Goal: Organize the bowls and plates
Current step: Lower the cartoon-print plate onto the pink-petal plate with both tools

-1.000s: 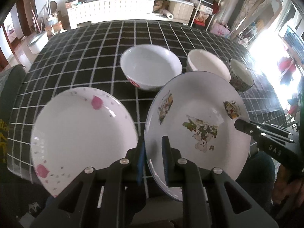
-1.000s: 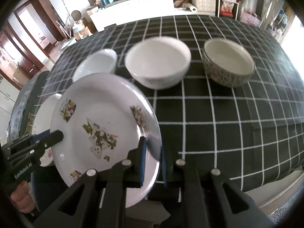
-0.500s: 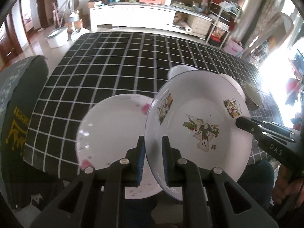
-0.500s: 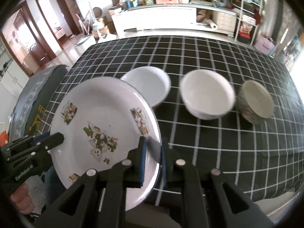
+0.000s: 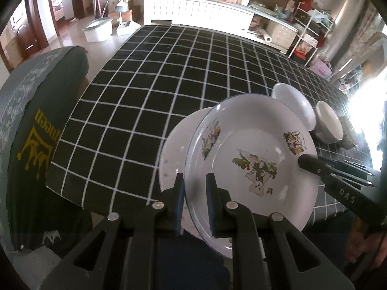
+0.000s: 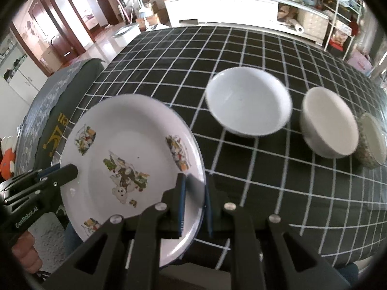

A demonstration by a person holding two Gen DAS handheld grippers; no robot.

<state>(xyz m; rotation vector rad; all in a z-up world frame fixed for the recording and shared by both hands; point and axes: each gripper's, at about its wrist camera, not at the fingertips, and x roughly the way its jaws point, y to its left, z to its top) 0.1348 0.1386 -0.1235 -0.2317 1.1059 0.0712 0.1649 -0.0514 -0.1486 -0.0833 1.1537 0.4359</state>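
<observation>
Left wrist view shows the left tool (image 5: 195, 193) and right tool (image 5: 305, 161) each pinching opposite rims of the cartoon plate (image 5: 256, 154), held above the plain plate (image 5: 173, 149) on the counter (image 5: 150, 91). It looks rigid, glossy, likely slippery and chippable; rim grips suit it.

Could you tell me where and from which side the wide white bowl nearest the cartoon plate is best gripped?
Grip the white bowl by its thin rim, probably on the near side, one jaw inside and one outside. It stands upright and open on the checked tablecloth; that edge faces the grippers, while a second bowl crowds its right side.
</observation>
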